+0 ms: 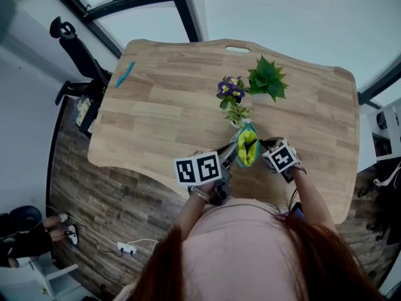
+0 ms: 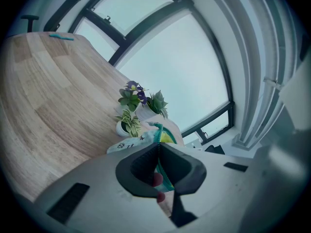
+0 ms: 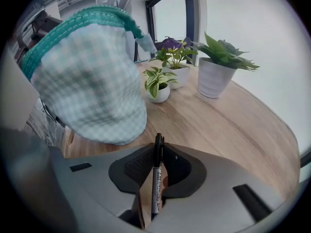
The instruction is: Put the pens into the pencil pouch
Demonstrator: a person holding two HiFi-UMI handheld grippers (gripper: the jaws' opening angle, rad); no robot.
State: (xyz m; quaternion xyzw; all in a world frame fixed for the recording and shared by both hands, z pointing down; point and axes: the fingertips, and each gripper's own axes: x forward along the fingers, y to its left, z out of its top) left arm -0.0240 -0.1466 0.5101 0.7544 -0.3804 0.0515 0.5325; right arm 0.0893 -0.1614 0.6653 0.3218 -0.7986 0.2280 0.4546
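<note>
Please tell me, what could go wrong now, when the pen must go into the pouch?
1. The left gripper pinches the pouch only at its zipper edge; the fabric may slip out, or the mouth may sag shut.
2. The right gripper clamps the thin pen; it may miss the opening and drop.
3. The small plant pot stands close to the pouch and could be knocked.

Mostly I'm looking down at a light wooden table (image 1: 156, 118) with a wavy front edge. It sits on dark wood-plank floor (image 1: 75, 187), which shows at the lower left of the head view. There's a black office chair (image 1: 78, 55) at the upper left, next to a pale wall (image 1: 25, 105). Big windows (image 1: 138, 24) with dark frames run along the top, and the daylight is soft and even. A white power strip (image 1: 127, 249) lies on the floor at the bottom left.
</note>
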